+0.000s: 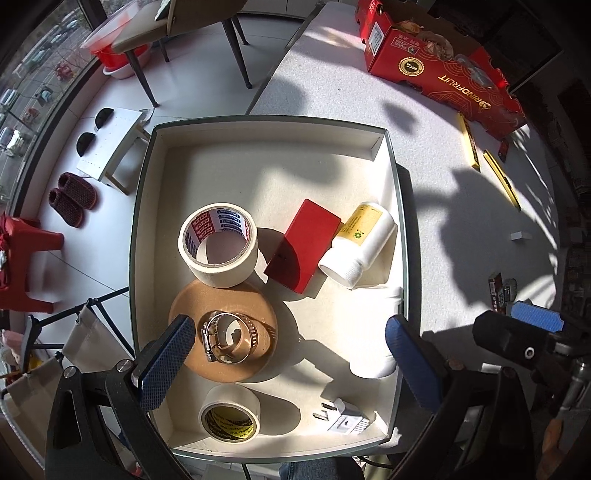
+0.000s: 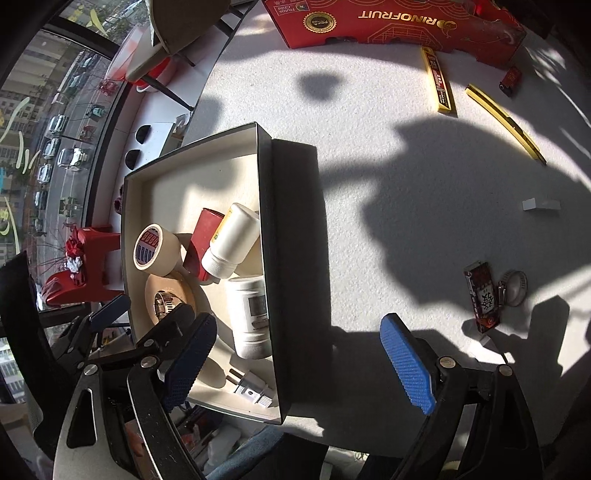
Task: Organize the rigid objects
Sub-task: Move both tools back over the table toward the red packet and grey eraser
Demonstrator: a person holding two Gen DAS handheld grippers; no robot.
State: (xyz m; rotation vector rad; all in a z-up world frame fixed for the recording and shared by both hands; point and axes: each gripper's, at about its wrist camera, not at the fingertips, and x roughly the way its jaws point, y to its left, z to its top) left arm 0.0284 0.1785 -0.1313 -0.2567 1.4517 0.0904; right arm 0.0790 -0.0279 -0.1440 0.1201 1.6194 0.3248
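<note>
Your left gripper (image 1: 288,358) hangs straight down over the box (image 1: 400,206), jaws spread wide and empty. Beneath it, inside the box, a hose clamp (image 1: 231,338) sits on a brown disc (image 1: 221,332), with two tape rolls (image 1: 218,249), a red block (image 1: 303,247), two white bottles (image 1: 358,245) and a plug (image 1: 345,417) around it. Nothing there looks to need more work.

Your right gripper (image 2: 299,362) is also released and empty, hanging over bare table just right of the box. What is left lies right of the box: a dark packet (image 2: 482,297) with a second clamp (image 2: 513,288) touching its right side, a small white block (image 2: 541,204) farther out, and two yellow sticks (image 2: 437,79) beyond that, near the red carton (image 2: 399,22).

The packet is my guess for the next pick. It lies to the right of your right gripper and a little ahead, well clear of the left one, so the right hand is the nearer. Its long axis runs roughly away from you, so close across its short width. Watch the clamp: it touches the packet and may drag along.
</note>
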